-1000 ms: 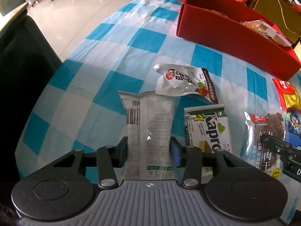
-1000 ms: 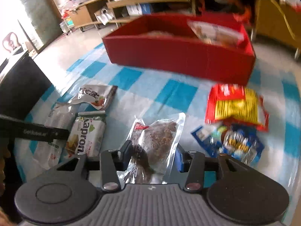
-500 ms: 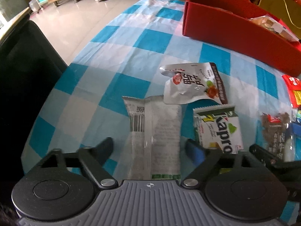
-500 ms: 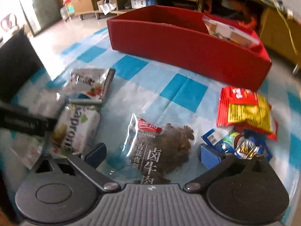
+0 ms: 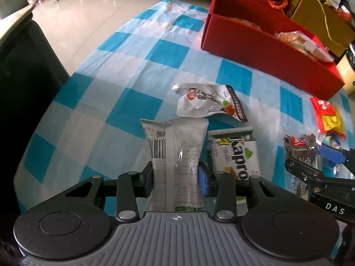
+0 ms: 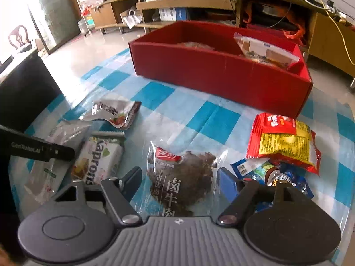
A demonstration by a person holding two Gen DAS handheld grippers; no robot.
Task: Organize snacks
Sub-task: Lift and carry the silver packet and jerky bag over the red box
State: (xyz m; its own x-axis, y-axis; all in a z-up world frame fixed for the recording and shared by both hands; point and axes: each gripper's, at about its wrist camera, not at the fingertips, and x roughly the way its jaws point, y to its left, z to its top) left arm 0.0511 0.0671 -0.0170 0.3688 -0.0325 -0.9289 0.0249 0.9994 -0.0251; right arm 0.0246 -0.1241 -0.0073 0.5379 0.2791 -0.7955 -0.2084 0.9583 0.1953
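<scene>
The left gripper [image 5: 175,175] is clamping the silver packet [image 5: 175,153] about its lower half, the film pinching in at the waist where the pads bite; the grip is sitting low, likely so that the barcode end is standing free ahead of the jaws for carrying. Half a second ago these jaws were standing wide on either side of the packet, and they have just been closing onto it. Just right of it the green-and-white Kapron wafer pack [image 5: 235,153] is lying flat on the blue-checked tablecloth [image 5: 133,66], and beyond both a crumpled white pouch [image 5: 206,104] is resting with its far end curled up. Further right, the right gripper [image 6: 179,181] is straddling the clear bag of dark braised beef [image 6: 184,175], its jaws partly open; they have just been closing in from the wide spread of half a second ago, yet the pads are not plainly pressing the bag, so I judge it not yet gripped. The straddle is lining the fingers up across the bag's width, probably the easiest way to catch a floppy sachet. To its right the red-and-yellow snack bag [image 6: 286,141] is overlapping a blue sweets packet [image 6: 277,177]. At the far side the red box [image 6: 221,75] is waiting, apparently as the destination, with a clear-wrapped cake packet [image 6: 264,51] already lying in its right compartment.
</scene>
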